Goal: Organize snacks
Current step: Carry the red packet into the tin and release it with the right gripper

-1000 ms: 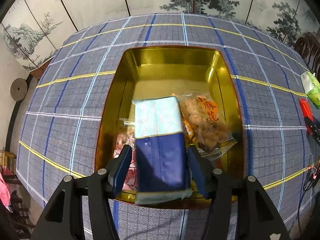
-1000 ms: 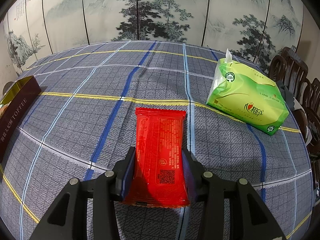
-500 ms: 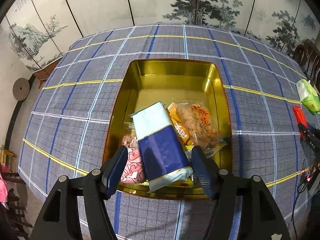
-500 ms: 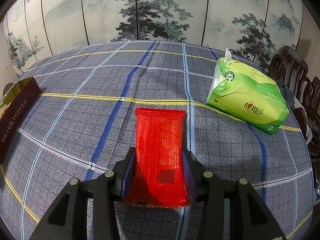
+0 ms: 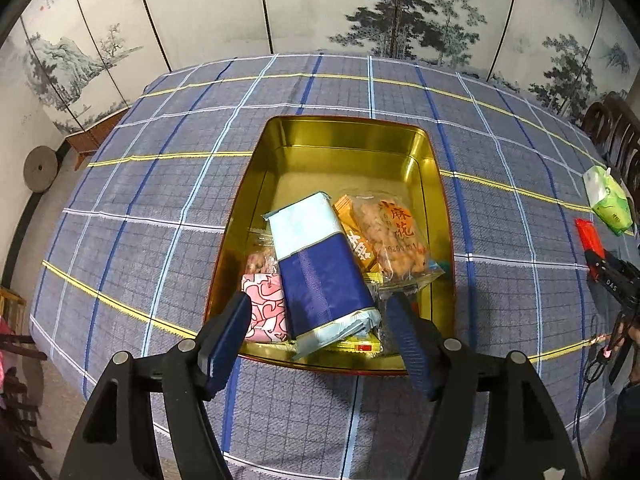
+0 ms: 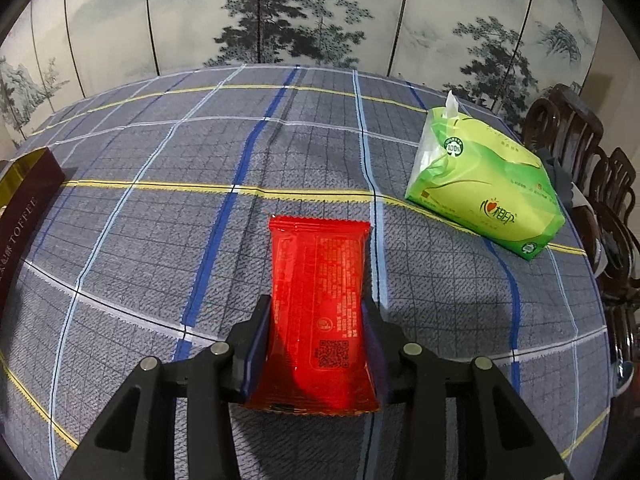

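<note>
A gold tin (image 5: 344, 126) sits on the checked tablecloth in the left wrist view. In its near end a blue and pale packet (image 5: 320, 272) lies slanted over a pink packet (image 5: 266, 308), an orange packet (image 5: 356, 240) and a clear bag of twists (image 5: 394, 236). My left gripper (image 5: 318, 304) hovers above the tin's near rim, its jaws opening, clear of the blue packet on both sides. In the right wrist view my right gripper (image 6: 316, 306) is shut on a red snack packet (image 6: 320, 300) that rests on the cloth, pads pressing its long sides.
A green tissue pack (image 6: 484, 196) lies to the right beyond the red packet. The tin's dark red wall (image 6: 24, 200) shows at the far left. Wooden chairs (image 6: 580, 152) stand past the table's right edge, and a painted folding screen stands behind.
My left gripper has let go of the blue packet, widened, and pulled back and up. The packet now lies slanted in the tin. The right gripper and red packet have not moved.
</note>
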`<action>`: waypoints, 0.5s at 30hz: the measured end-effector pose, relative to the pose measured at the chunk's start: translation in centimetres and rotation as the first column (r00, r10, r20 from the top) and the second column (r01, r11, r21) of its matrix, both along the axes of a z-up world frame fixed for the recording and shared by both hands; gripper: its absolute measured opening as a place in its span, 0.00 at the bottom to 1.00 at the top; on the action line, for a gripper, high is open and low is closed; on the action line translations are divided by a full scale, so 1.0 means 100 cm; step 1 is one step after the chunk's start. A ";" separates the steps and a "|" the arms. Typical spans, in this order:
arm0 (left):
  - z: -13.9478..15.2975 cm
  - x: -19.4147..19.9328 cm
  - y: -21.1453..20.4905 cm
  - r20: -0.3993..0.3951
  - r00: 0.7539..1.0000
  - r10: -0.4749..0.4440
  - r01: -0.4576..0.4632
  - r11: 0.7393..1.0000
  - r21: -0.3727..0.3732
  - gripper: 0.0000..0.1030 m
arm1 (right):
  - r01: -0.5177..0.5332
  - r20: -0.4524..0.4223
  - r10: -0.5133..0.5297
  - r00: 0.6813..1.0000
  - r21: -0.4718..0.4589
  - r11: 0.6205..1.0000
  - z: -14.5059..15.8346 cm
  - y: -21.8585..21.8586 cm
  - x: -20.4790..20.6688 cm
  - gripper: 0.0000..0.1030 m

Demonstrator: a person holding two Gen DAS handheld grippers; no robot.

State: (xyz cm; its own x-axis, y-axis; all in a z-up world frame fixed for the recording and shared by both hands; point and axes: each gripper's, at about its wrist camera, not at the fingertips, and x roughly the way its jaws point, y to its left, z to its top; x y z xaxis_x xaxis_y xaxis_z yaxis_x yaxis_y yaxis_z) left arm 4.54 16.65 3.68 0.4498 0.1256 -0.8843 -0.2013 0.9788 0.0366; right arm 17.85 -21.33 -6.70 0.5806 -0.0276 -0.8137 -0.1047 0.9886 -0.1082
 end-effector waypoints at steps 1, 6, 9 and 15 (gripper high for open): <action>0.000 -0.001 0.000 0.002 1.000 0.001 -0.001 1.000 0.003 0.66 | 0.007 -0.001 -0.007 1.000 -0.003 1.000 0.000 0.001 -0.001 0.42; 0.001 -0.005 -0.001 0.017 1.000 -0.002 0.002 1.000 0.001 0.67 | 0.035 -0.005 -0.035 0.999 -0.012 0.999 0.002 0.005 -0.006 0.42; 0.001 -0.006 -0.003 0.023 1.000 -0.004 0.004 1.000 0.005 0.69 | 0.045 -0.001 -0.045 0.999 -0.010 0.999 0.004 0.007 -0.010 0.42; -0.002 -0.009 -0.004 0.027 1.000 -0.006 0.006 1.000 0.006 0.71 | 0.052 0.012 -0.052 0.999 0.012 0.999 0.014 0.014 -0.018 0.42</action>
State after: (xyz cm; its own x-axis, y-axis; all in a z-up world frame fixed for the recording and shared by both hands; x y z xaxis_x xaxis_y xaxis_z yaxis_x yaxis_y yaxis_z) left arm 3.60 16.30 3.50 0.4745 0.1284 -0.8709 -0.1967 0.9798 0.0372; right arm 16.03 -19.92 -5.27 0.5885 -0.0484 -0.8071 -0.0519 0.9939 -0.0975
